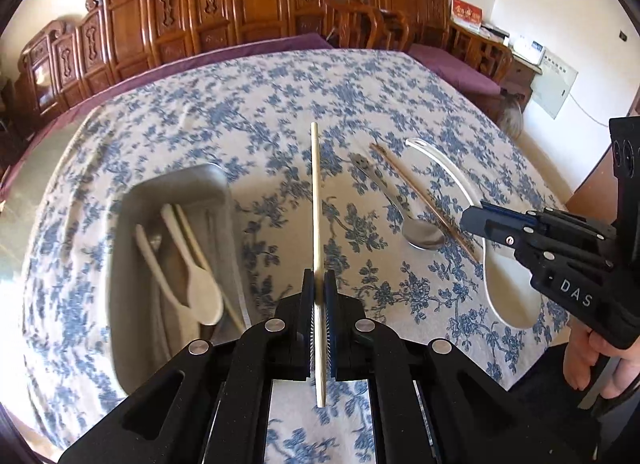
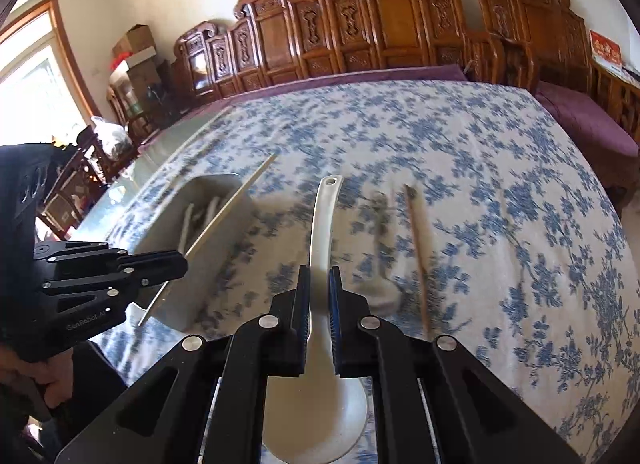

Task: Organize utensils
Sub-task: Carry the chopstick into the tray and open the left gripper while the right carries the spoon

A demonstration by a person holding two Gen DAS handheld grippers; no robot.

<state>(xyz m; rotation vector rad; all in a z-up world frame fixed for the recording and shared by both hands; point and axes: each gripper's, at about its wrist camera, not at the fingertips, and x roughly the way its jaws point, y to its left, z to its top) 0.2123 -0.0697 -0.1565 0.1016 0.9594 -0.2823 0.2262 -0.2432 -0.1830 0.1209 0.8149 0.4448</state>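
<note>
My left gripper [image 1: 319, 280] is shut on a pale chopstick [image 1: 316, 191] and holds it above the cloth, just right of the grey utensil tray [image 1: 176, 183]. The tray holds white spoons [image 1: 200, 288] and chopsticks. My right gripper [image 2: 319, 284] is shut on the handle of a large white ladle spoon [image 2: 322, 223], lifted over the table. In the left wrist view the same ladle [image 1: 460, 179] and the right gripper [image 1: 470, 221] show at the right. A metal spoon [image 1: 416, 232] and a brown chopstick [image 1: 420, 195] lie on the cloth between them.
The table has a blue floral cloth [image 1: 280, 95] with a bare glass strip along its left edge [image 2: 132, 179]. Carved wooden chairs [image 1: 248, 3] line the far side. The tray also shows in the right wrist view [image 2: 224, 248], left of the ladle.
</note>
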